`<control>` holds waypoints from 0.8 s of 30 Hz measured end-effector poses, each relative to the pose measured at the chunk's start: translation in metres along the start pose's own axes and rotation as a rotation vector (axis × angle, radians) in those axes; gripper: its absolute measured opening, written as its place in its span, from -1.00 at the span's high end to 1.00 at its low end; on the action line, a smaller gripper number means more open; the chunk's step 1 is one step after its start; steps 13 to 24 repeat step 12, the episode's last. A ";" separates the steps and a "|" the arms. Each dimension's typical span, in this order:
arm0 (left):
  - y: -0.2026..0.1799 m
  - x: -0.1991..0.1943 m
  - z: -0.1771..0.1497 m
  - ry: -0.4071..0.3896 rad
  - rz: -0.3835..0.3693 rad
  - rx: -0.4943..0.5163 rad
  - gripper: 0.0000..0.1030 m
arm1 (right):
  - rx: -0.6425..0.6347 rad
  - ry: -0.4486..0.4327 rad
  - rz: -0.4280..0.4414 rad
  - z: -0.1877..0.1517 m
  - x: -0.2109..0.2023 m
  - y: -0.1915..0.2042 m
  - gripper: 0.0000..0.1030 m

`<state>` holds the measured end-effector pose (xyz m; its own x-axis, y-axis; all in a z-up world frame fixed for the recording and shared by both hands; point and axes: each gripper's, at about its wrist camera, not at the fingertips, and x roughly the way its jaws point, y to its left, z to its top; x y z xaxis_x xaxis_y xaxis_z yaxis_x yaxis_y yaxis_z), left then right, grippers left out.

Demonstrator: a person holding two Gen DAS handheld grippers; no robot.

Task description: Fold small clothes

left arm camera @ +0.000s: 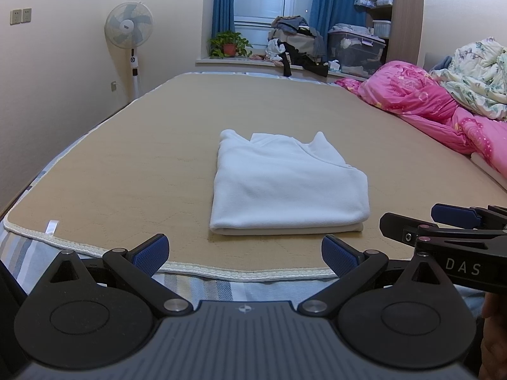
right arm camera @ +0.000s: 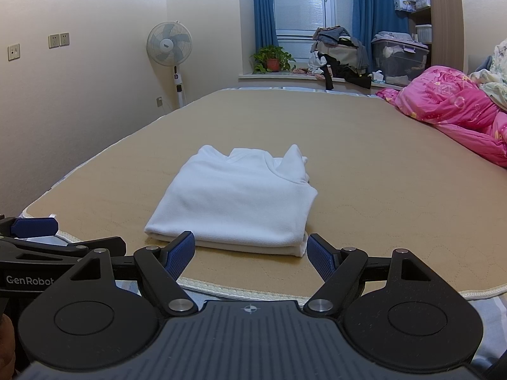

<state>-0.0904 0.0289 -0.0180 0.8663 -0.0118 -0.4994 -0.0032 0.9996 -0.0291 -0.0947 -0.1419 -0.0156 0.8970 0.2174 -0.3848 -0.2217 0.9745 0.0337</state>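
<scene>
A white garment lies folded into a neat rectangle on the tan bed mat; it also shows in the right wrist view. My left gripper is open and empty, hovering at the mat's near edge just short of the garment. My right gripper is open and empty, with its blue pads either side of the garment's near edge, not touching it. The right gripper also shows at the right of the left wrist view.
A pink quilt and a floral blanket are piled along the bed's right side. A standing fan is by the left wall. The windowsill holds a potted plant, a heap of clothes and a plastic bin.
</scene>
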 end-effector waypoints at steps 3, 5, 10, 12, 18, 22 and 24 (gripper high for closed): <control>0.002 0.002 0.001 0.003 -0.005 -0.003 -0.99 | -0.001 0.000 -0.001 0.000 0.000 0.000 -0.53; 0.001 0.002 0.001 0.001 -0.004 -0.001 -0.99 | 0.002 0.002 -0.002 0.000 0.000 0.000 -0.53; 0.003 0.003 0.000 -0.010 -0.003 0.009 -0.99 | 0.002 0.003 0.002 -0.001 0.001 -0.003 -0.53; 0.003 0.003 0.000 -0.007 -0.004 0.007 -0.99 | 0.002 0.004 0.000 -0.001 0.001 -0.003 -0.53; 0.003 0.003 0.000 -0.007 -0.004 0.007 -0.99 | 0.002 0.004 0.000 -0.001 0.001 -0.003 -0.53; 0.003 0.003 0.000 -0.007 -0.004 0.007 -0.99 | 0.002 0.004 0.000 -0.001 0.001 -0.003 -0.53; 0.003 0.003 0.000 -0.007 -0.004 0.007 -0.99 | 0.002 0.004 0.000 -0.001 0.001 -0.003 -0.53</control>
